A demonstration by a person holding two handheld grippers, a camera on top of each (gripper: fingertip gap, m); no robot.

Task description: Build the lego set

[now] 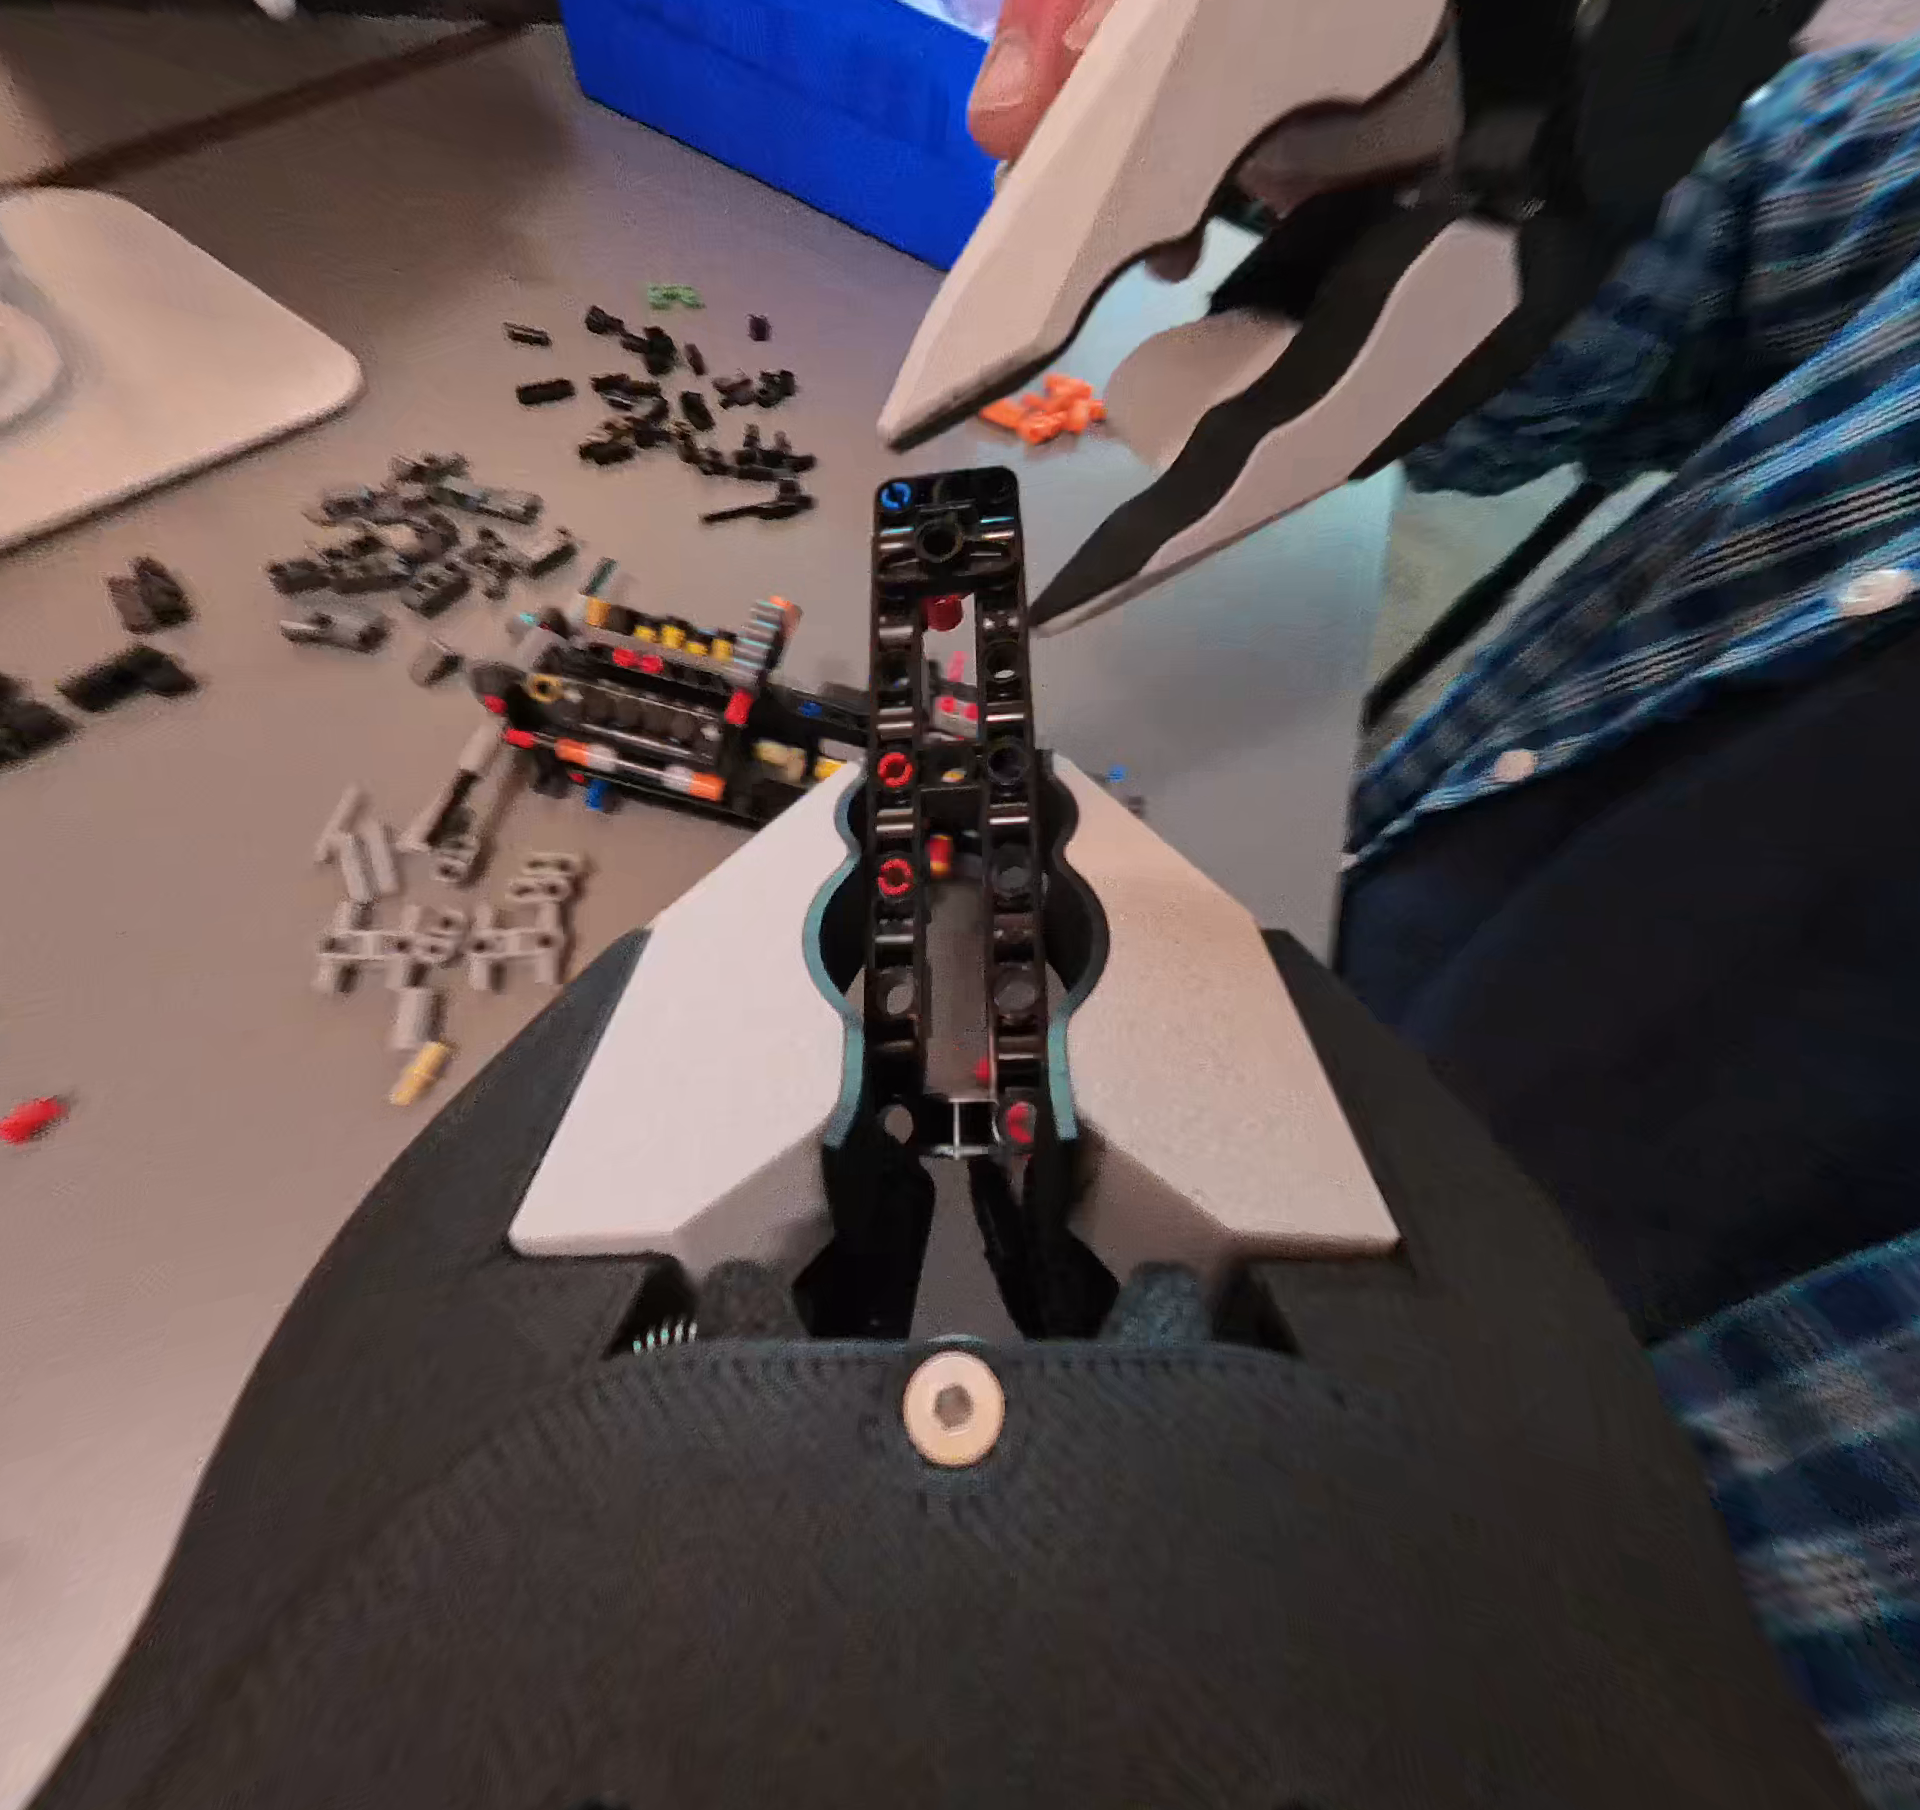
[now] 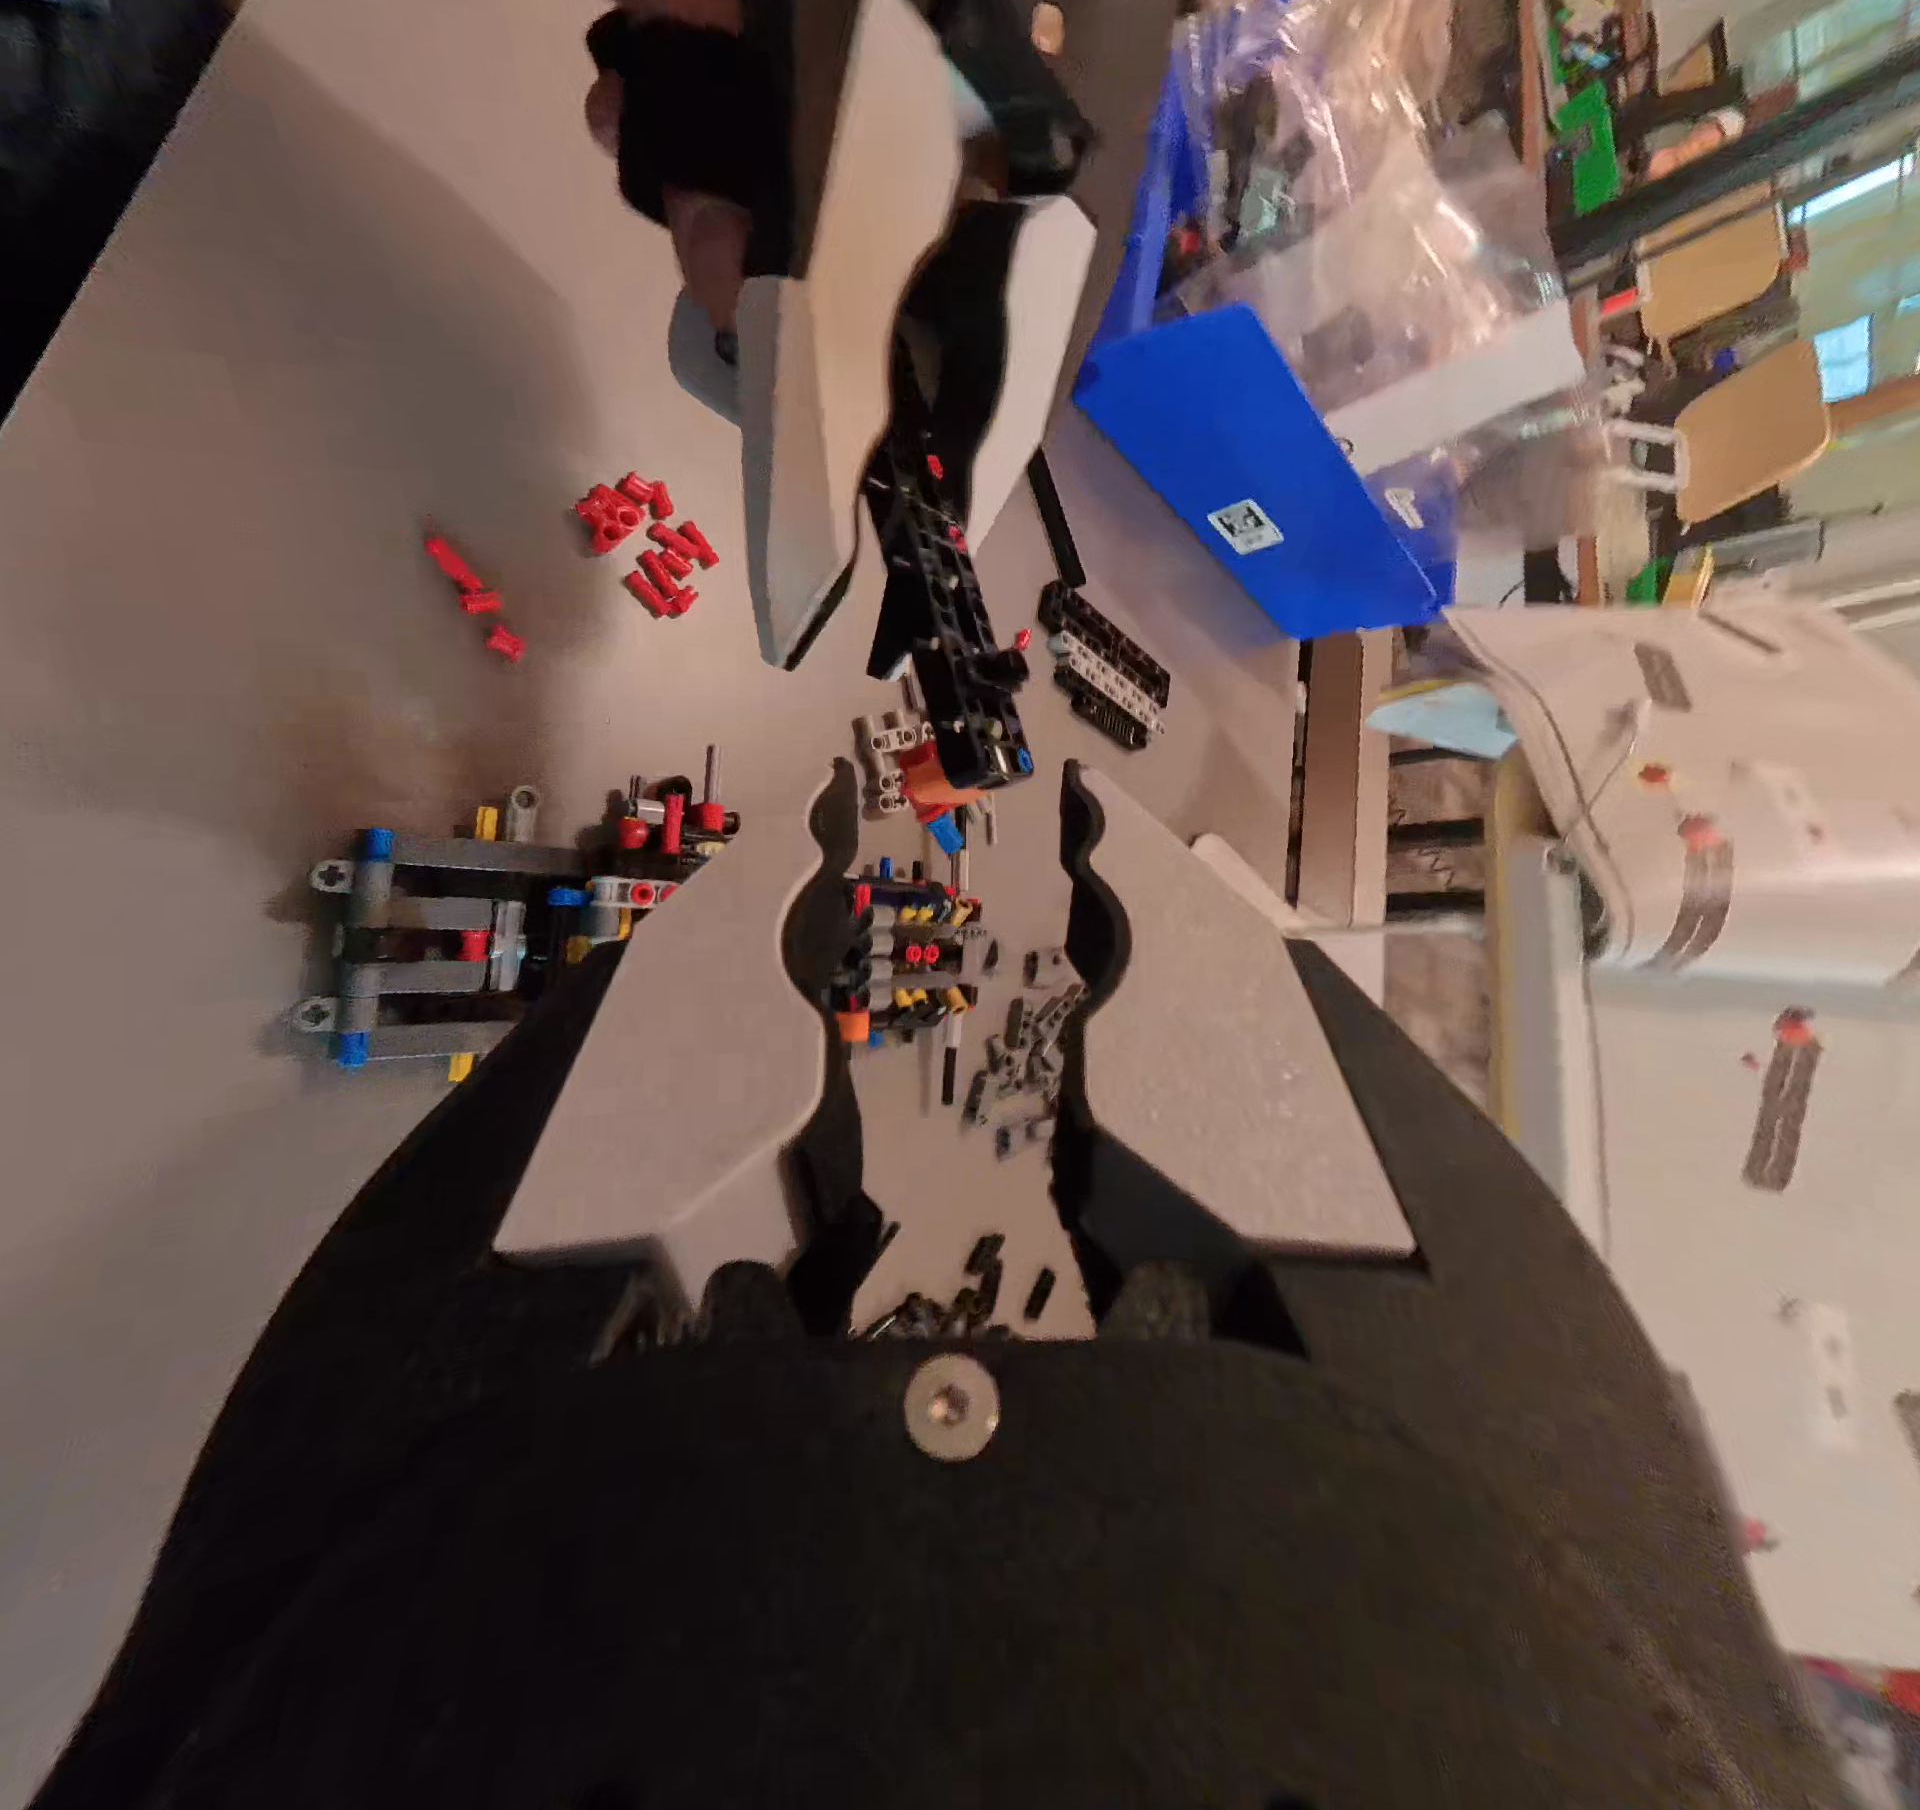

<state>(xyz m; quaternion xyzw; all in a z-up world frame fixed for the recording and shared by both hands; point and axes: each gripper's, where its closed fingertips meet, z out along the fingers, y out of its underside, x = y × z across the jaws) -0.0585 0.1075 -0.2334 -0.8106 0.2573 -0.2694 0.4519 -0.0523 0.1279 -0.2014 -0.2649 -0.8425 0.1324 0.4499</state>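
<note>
Presently, the left gripper was clamped on a long black lego frame, its two grey fingers pressed against the frame's long sides. The frame was a ladder-like assembly of two holed beams carrying red pins and one blue pin at its far end, and it projected well past the fingertips, held clear above the table.

The right gripper was empty, its jaws standing wide apart. In the left wrist view it hung at the upper right, its tips just beside the frame's far end but not touching it. A person's hand was visible behind it, and a blue plaid sleeve filled the right edge.

On the table beneath lay a partly built lego model in black with yellow, red and orange parts. To its left, loose pieces were grouped by colour: black pins at the far side, dark grey connectors in the middle, light grey connectors nearer, and a single tan pin. Orange pieces lay under the right gripper. The right wrist view additionally showed a cluster of red pins, a grey beam assembly with blue and yellow pins, and stacked black holed beams.

A blue bin holding clear plastic bags stood at the far side of the table.
</note>
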